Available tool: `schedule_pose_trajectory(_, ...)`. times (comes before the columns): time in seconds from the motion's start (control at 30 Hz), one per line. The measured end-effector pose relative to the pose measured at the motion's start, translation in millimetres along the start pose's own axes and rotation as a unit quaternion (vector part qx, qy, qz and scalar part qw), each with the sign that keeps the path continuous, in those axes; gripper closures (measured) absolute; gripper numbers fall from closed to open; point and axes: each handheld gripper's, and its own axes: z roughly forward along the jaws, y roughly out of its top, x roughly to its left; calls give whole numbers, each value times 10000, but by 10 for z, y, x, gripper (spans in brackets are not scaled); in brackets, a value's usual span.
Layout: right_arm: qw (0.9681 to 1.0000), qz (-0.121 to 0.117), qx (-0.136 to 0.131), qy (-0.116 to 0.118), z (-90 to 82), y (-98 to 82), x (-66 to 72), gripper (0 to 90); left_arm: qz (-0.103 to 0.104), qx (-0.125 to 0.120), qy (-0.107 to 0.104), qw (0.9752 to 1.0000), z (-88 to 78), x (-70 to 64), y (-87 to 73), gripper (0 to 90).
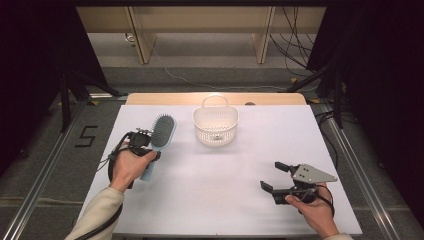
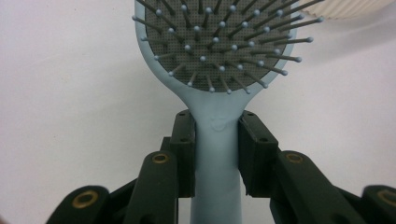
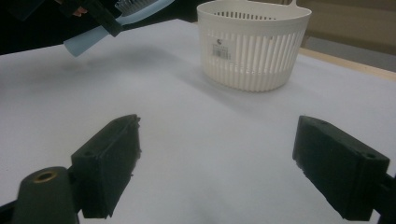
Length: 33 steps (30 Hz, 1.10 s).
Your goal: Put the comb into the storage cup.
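1. Two jaws of the left gripper [image 2: 217, 149] clamp a hairbrush [image 2: 217, 70] by its pale-blue handle — grey pad, blue-tipped bristles.
2. Brush held at table [image 1: 240, 175] left, near a white slatted basket [image 1: 215, 125].
3. Right gripper [image 1: 274, 176] — jaws wide apart, empty.

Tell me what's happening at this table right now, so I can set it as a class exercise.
A person works with a gripper in each hand. The left gripper is shut on the handle of a light blue hairbrush, held left of a white slatted basket. The right gripper is open near the table's front right, holding nothing.
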Motion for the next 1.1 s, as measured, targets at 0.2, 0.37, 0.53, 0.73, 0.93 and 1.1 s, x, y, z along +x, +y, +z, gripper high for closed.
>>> schedule_pose_trajectory(0.2, 10000, 2, -2, 2, 0, 0, 0, 156, -7, -141, -23, 9999, -14, 1, 1, 698)
schedule_pose_trajectory(0.37, 10000, 2, 0, 8, 1, -1, 0, 157, 23, -200, -27, 9998, -23, 3, 4, 698)
schedule_pose_trajectory(0.53, 10000, -2, 0, 25, 5, -3, -1, 156, 15, -358, 17, 9994, -34, 8, 7, 698)
schedule_pose_trajectory(0.73, 10000, 8, 2, 21, 4, -4, -2, 156, 36, -471, 27, 9989, -39, 0, 6, 698)
schedule_pose_trajectory(0.93, 10000, 8, -6, 17, -1, -1, 0, 156, 44, -665, 44, 9978, -57, -11, 4, 698)
schedule_pose_trajectory(1.1, 10000, 10, -14, 21, -1, -1, -1, 156, 50, -783, 41, 9969, -62, -15, 3, 698)
